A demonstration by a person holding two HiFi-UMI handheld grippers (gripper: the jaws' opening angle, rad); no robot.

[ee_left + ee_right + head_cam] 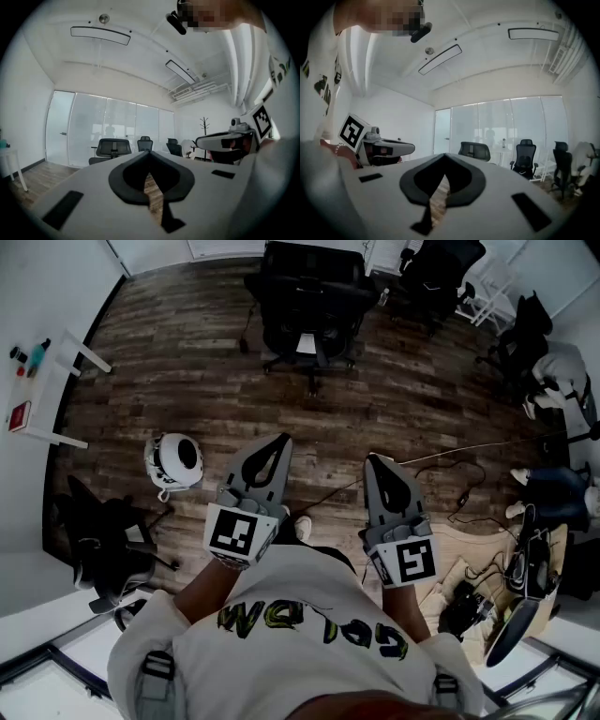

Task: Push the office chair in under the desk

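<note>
While nothing has been touched yet, the job looks to me to be at its very start. Across the wide dark wooden plank floor [394,418], a white flat-topped desk [52,401] stands by the left wall. The black mesh office chair [309,301] on its star base stands straight ahead of the person, out on open floor and well apart from that desk. I take this for the chair meant, but I cannot be sure. A second black chair [103,545] sits low at the left, and more are grouped at the far right. Either way, walking over, turning the chair and pushing it in are all left to do.

The chair stands upright, its long axis running straight up through the column. Its seat seems to face back toward the person, with the backrest on the far side. That is a guess, as the chair shows small and dark. It does not look turned toward the desk.

Closer in, the person in a white shirt holds both tools near the chest. The grey left gripper [279,442] has its jaws pressed together with nothing in them. The grey right gripper [377,463] is the same, its tips meeting and empty. Both are well apart from the chair.
</note>
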